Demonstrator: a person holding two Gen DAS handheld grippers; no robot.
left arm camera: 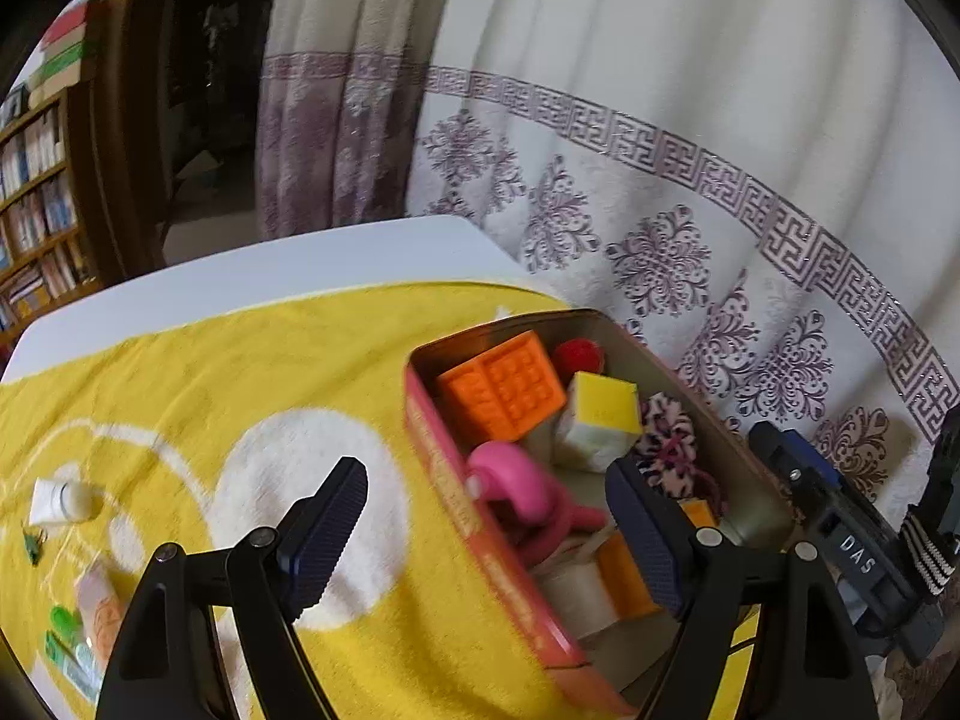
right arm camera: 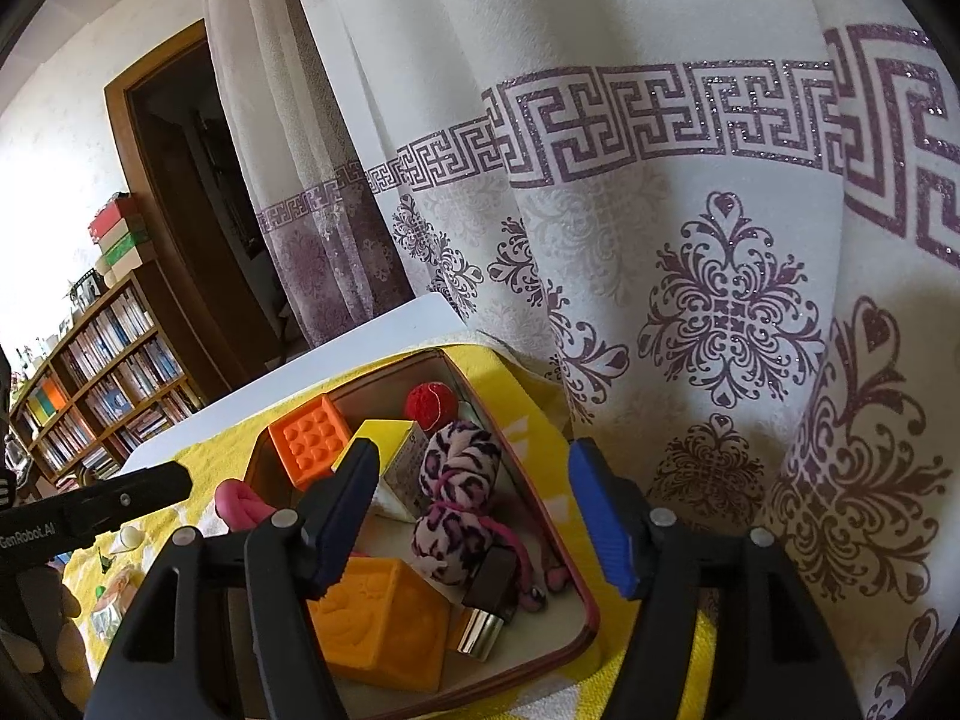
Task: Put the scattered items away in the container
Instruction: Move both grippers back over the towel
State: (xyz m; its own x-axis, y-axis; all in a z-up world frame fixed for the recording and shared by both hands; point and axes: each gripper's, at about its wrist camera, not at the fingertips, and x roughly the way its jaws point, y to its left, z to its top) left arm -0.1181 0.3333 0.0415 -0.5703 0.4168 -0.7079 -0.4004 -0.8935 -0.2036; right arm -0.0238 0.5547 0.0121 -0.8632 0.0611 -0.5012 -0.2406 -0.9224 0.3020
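Left gripper (left arm camera: 489, 531): nearest the lens, jaws spread wide with nothing between the pads; it straddles the tin's near long wall, one finger over the towel, the other over the contents, which reads as a release just inside the rim.
Right gripper (right arm camera: 474, 510): jaws also well apart and empty, hanging over the tin's near end above the orange block; I judge it waits here so as not to crowd the other hand.
Tin (left arm camera: 480, 516): the container for the task, a long box with a red printed side, lying on the towel's right part; its lettering is too blurred to read.
Contents: pink clip (left arm camera: 522, 489), orange block (right arm camera: 375, 624), small metal-capped tube (right arm camera: 483, 630), spotted hair tie (right arm camera: 456, 498), yellow-topped box (left arm camera: 600, 420), orange studded brick (left arm camera: 504, 387), red ball (right arm camera: 429, 402) at the far end; packed loosely, so room remains.
Left to tidy: white bottle (left arm camera: 60, 501), green clip (left arm camera: 33, 543) and a small packet (left arm camera: 99, 603) lie scattered on the towel (left arm camera: 252, 360), well apart from the tin.
Writing: "DAS" on the right tool's body, "GenRobot.AI" on the left tool's arm.
Beyond: white table (left arm camera: 270, 270), patterned curtain (right arm camera: 720, 210), bookshelf (right arm camera: 102, 372), doorway.
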